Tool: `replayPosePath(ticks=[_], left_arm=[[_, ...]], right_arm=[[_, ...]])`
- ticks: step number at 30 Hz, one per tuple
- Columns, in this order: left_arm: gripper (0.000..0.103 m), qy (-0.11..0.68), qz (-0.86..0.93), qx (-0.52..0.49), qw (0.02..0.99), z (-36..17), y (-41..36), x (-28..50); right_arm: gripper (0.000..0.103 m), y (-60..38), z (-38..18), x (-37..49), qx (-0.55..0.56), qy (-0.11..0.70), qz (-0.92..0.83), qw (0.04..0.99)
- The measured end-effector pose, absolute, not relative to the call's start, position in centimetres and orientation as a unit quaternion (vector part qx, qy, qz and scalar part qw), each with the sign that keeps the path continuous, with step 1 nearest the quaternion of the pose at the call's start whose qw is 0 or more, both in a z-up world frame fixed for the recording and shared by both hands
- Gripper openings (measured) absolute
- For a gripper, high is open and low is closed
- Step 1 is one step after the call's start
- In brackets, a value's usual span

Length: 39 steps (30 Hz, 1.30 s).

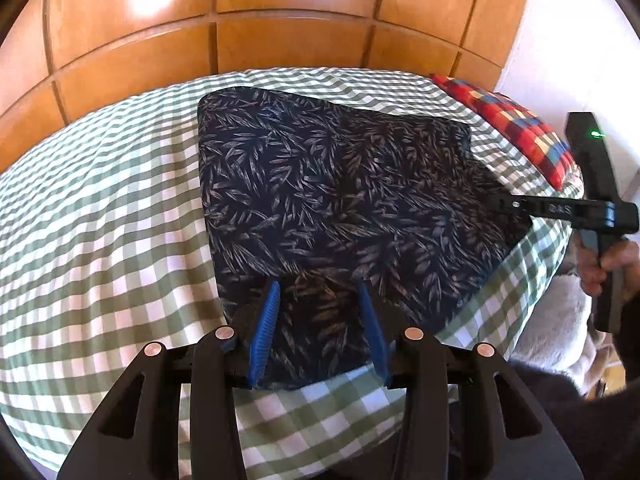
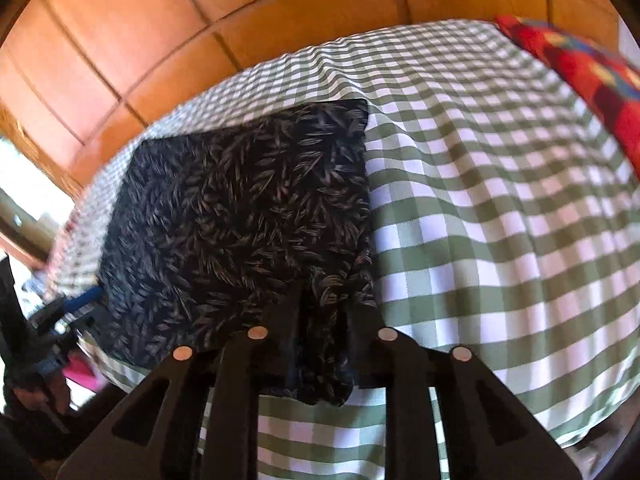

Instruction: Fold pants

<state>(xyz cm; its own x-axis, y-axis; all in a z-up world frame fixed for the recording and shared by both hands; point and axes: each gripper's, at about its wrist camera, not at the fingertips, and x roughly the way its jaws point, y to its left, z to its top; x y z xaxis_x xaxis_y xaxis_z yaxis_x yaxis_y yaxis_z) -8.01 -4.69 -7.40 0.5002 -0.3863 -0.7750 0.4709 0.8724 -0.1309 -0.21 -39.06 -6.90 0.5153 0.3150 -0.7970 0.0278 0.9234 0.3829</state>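
Observation:
Dark navy pants (image 1: 340,184) with a pale leaf print lie folded into a rough rectangle on the green-and-white checked bed cover (image 1: 100,220). My left gripper (image 1: 320,292) is open, its blue fingers (image 1: 268,320) straddling the near edge of the pants. My right gripper (image 1: 508,204) comes in from the right, low on the right corner of the cloth. In the right wrist view the pants (image 2: 240,208) fill the left half, and the right gripper (image 2: 324,304) is shut on their near right corner, with cloth bunched between its fingers and hanging over its base. The left gripper (image 2: 86,298) shows at the far left.
A red checked pillow (image 1: 508,120) lies at the back right of the bed (image 2: 580,72). Orange wooden panels (image 1: 280,20) rise behind the bed. A person's hand (image 1: 604,268) holds the right gripper's handle beside a pale fluffy cloth (image 1: 560,320) off the bed's right edge.

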Motion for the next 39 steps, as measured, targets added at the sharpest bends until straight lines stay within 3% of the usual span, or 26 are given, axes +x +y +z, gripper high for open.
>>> replayPosePath(ticks=[6,11,14,20,25,29,34,37,39], left_arm=[[0.040,0.410,-0.254,-0.003,0.876,-5.3,-3.0,-7.2],[0.040,0.402,-0.219,-0.002,0.889,-4.6,-2.7,-5.4],[0.040,0.413,-0.200,0.016,0.888,-5.2,-3.1,-4.6],[0.041,0.437,-0.187,0.054,0.878,-7.8,-4.9,-4.9],[0.044,0.437,-0.185,0.039,0.880,-7.5,-4.9,-5.0],[0.055,0.430,-0.179,0.042,0.884,-7.1,-4.8,-5.2],[0.055,0.424,-0.169,0.031,0.889,-6.7,-4.0,-5.3],[0.055,0.424,-0.165,0.027,0.890,-6.7,-3.7,-5.1],[0.063,0.424,-0.164,0.024,0.890,-6.7,-3.5,-5.1]], right_arm=[[0.059,-41.3,-4.2,1.3,0.232,0.435,0.076,0.867],[0.058,-42.5,-5.0,5.7,0.259,0.434,0.028,0.862],[0.026,-42.1,-6.1,8.2,0.269,0.447,0.025,0.853],[0.022,-40.2,-7.0,10.5,0.185,0.459,-0.025,0.869],[0.027,-39.9,-7.2,10.0,0.163,0.453,-0.036,0.876],[0.052,-40.2,-6.3,9.1,0.165,0.449,-0.055,0.876],[0.053,-39.9,-5.3,6.8,0.174,0.446,-0.021,0.878],[0.060,-39.4,-5.3,5.8,0.177,0.453,0.017,0.873],[0.063,-39.1,-5.6,5.1,0.174,0.459,0.038,0.870]])
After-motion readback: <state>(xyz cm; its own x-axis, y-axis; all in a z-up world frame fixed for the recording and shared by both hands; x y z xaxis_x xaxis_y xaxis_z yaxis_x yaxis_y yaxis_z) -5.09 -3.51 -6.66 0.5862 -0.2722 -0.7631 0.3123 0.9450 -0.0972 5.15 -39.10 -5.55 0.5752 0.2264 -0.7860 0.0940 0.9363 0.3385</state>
